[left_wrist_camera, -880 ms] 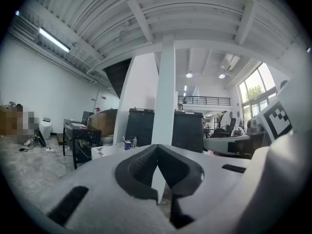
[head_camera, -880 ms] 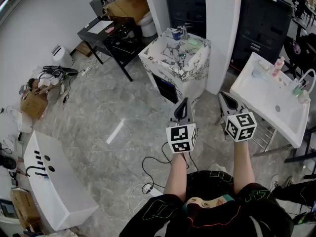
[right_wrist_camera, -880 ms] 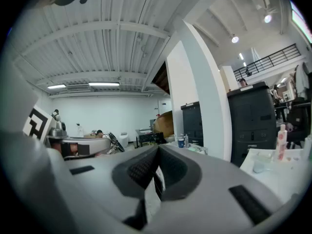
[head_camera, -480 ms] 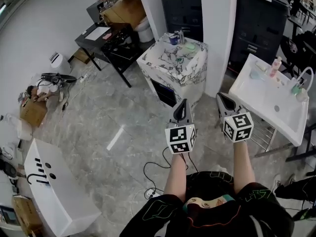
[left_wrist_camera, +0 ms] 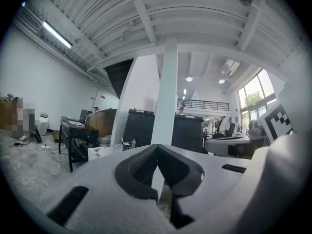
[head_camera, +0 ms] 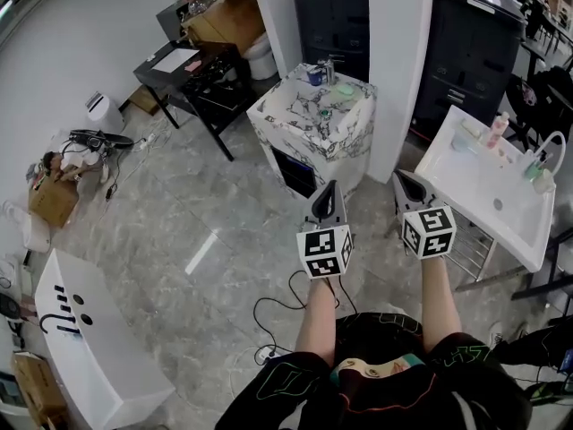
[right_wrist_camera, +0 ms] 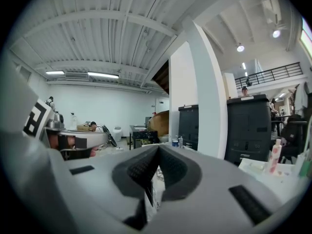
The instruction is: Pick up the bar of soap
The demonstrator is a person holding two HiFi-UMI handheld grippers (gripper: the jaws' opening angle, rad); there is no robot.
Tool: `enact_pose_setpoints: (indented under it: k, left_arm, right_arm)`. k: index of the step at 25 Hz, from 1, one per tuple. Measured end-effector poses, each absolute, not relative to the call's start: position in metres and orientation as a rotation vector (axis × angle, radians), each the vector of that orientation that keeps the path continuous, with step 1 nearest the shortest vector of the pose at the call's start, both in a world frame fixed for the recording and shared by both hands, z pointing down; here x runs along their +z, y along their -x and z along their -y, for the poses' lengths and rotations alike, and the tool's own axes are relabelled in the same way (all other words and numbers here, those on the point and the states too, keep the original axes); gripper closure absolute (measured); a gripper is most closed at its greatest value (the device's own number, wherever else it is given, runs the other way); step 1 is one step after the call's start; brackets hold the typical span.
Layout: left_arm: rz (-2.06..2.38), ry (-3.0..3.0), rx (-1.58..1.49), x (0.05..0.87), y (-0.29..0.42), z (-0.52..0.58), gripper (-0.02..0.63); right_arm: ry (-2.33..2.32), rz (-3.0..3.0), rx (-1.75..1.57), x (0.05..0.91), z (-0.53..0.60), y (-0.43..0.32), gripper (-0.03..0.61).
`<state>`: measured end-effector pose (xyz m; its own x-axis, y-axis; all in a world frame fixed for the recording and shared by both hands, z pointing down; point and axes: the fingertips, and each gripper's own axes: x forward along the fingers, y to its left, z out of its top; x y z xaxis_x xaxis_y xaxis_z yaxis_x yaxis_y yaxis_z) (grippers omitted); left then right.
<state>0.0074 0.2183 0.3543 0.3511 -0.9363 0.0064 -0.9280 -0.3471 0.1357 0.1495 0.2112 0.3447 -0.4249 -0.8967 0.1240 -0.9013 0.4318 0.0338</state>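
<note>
A pale green thing that looks like the bar of soap [head_camera: 345,89] lies on top of a marble-patterned vanity [head_camera: 295,113] ahead of me, beside a blue cup [head_camera: 320,73] and a tap. My left gripper [head_camera: 330,186] is held above the floor, well short of the vanity, its jaws shut with nothing between them [left_wrist_camera: 157,150]. My right gripper [head_camera: 399,176] is level with it, between the vanity and a white basin [head_camera: 466,195], also shut and empty [right_wrist_camera: 158,150]. The vanity top with the blue cup [right_wrist_camera: 174,142] shows far off in the right gripper view.
A white pillar [head_camera: 398,61] stands right of the vanity, with dark cabinets [head_camera: 474,52] behind. The white basin carries a pink bottle [head_camera: 495,131]. A black table [head_camera: 192,65] is at the back left, a white tub [head_camera: 89,348] at the lower left, and cables [head_camera: 277,303] on the floor.
The vanity and the white basin have slid a little lower in the head view, and the floor clutter at the left has shifted. Both grippers stay side by side and shut.
</note>
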Motion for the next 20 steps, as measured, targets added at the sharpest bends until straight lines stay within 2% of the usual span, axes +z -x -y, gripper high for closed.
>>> enact_pose_setpoints:
  k: [20]
  left_arm:
    - [1.729,-2.412,-0.203,0.361,0.009,-0.211,0.606]
  right_arm:
    - [-1.608,2.533,0.044,0.337,-0.204,-0.157,0.572]
